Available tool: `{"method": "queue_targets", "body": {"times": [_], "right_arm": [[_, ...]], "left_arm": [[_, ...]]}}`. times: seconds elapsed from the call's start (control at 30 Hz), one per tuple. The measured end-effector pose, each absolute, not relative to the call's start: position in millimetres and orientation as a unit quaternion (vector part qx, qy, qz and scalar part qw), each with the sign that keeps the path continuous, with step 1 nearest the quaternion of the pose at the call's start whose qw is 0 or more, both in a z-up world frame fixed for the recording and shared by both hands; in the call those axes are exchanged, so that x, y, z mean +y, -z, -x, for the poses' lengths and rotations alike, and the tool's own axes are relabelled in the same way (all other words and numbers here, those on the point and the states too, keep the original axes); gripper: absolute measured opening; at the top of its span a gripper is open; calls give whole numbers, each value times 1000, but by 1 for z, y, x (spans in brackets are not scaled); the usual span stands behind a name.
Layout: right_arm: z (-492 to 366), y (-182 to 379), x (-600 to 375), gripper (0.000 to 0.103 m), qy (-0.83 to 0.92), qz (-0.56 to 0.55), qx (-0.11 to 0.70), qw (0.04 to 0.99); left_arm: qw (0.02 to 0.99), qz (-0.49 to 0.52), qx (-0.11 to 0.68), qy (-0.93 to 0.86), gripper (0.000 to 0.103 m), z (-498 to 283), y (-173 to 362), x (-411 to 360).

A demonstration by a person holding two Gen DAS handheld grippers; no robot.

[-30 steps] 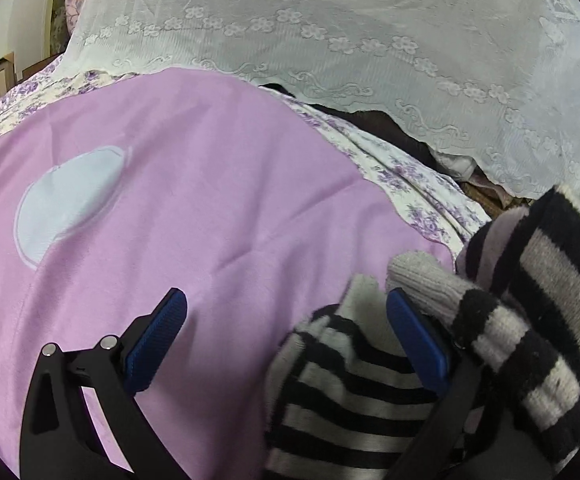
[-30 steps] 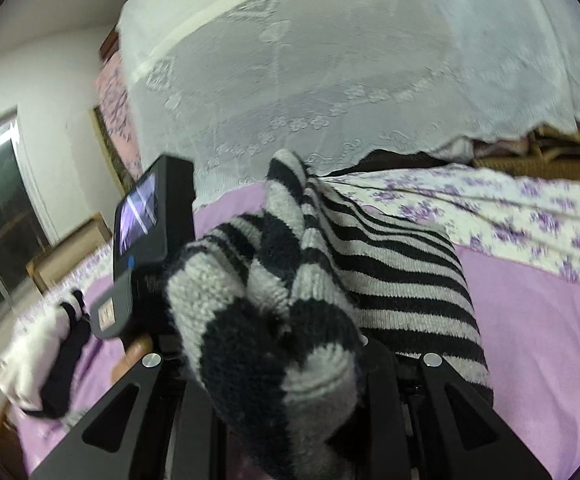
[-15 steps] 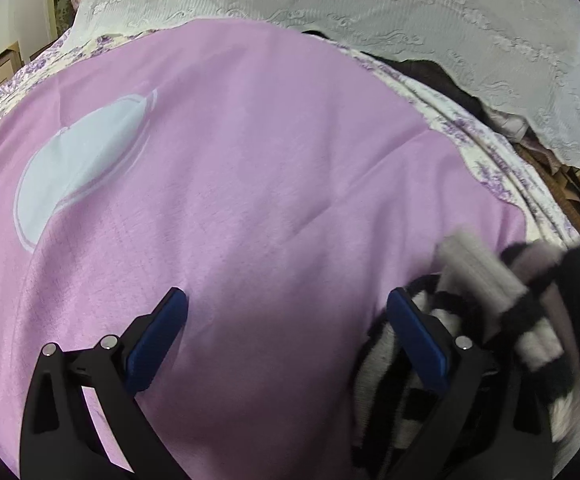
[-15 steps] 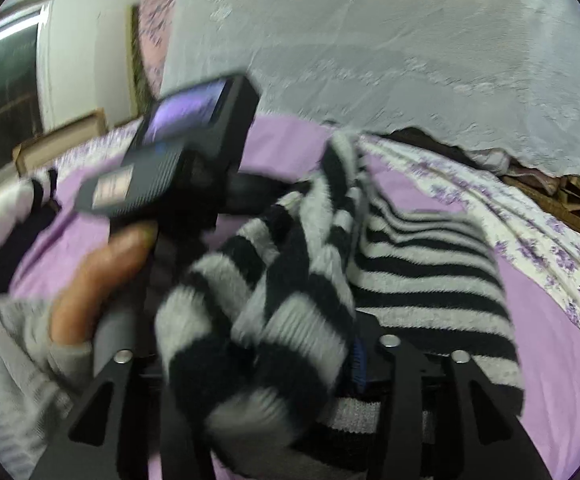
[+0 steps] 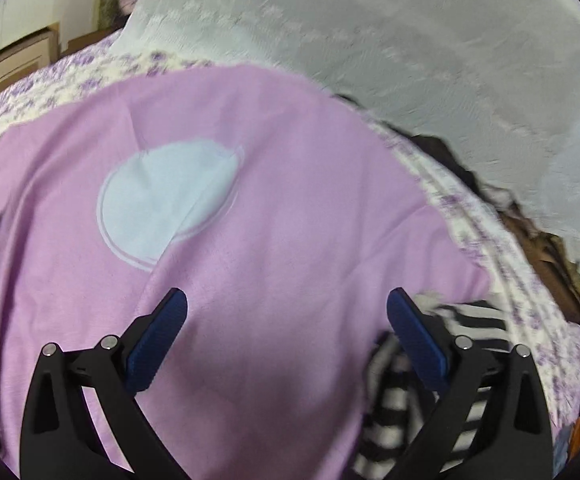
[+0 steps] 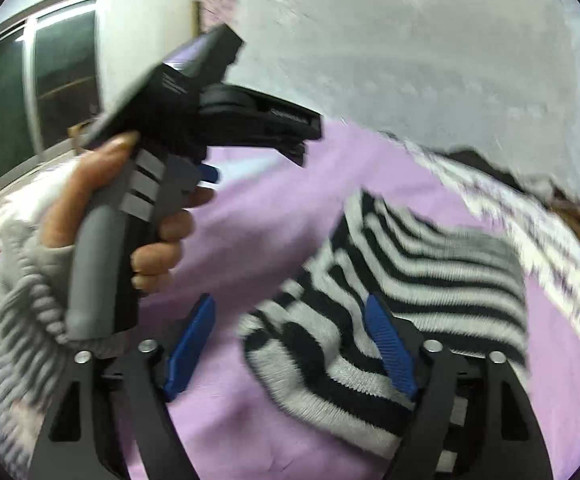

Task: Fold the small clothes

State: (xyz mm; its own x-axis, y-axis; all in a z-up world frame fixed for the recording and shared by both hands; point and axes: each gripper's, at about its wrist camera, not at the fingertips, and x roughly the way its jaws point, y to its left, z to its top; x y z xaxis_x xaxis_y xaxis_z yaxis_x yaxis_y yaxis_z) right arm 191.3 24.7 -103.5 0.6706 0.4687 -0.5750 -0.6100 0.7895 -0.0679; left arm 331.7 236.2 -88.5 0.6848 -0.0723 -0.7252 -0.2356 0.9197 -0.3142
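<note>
A black-and-grey striped knit garment lies in a loose heap on the purple cloth. My right gripper hovers low over the garment's near end with its jaws opening. The heap sits between them against the right pad, while the left pad is clear of it. My left gripper is open over bare purple cloth, and the striped garment shows behind its right finger. A hand in a grey ribbed sleeve holds the left gripper's handle.
A pale blue round patch marks the purple cloth. A floral bedsheet borders it, and white lace fabric hangs behind. A window is at the far left, with dark clutter at the right edge.
My right gripper has opened and let go of the striped garment, which now lies on the purple cloth. My left gripper has drawn away to the left, still open.
</note>
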Motion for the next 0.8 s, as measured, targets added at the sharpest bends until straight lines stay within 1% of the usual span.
{"method": "queue_targets", "body": {"times": [0.17,0.3,0.37,0.43,0.47,0.53,0.57,0.6,0.67,0.7,0.73,0.8], "right_arm": [[-162,69,-4,81,-319,129,238,908],[-157,47,-43,81,-301,97,218,924],[-163,41,-59,77,-292,78,220,927],[-177,46,-73,66,-278,60,239,929],[-183,50,-77,63,-272,57,248,928],[-198,66,-83,52,-262,43,277,923],[-206,74,-85,49,-257,36,293,920],[-216,86,-86,45,-249,27,316,915],[-229,110,-86,43,-242,16,355,903],[-236,124,-86,40,-242,12,371,897],[-239,134,-86,39,-241,10,378,894],[-240,142,-84,39,-244,12,373,895]], "left_arm": [[911,175,372,42,98,-306,53,207],[904,160,375,131,98,-299,47,167],[894,159,385,166,98,-302,54,147],[884,155,399,191,98,-308,67,131],[881,147,408,190,98,-313,77,123],[879,130,425,173,98,-321,98,112],[876,123,437,163,98,-327,109,111],[870,118,453,154,98,-334,121,109],[846,124,502,133,99,-349,152,116],[831,141,522,134,99,-356,165,122],[822,168,524,148,99,-359,171,130],[824,167,521,151,99,-357,169,132]]}}
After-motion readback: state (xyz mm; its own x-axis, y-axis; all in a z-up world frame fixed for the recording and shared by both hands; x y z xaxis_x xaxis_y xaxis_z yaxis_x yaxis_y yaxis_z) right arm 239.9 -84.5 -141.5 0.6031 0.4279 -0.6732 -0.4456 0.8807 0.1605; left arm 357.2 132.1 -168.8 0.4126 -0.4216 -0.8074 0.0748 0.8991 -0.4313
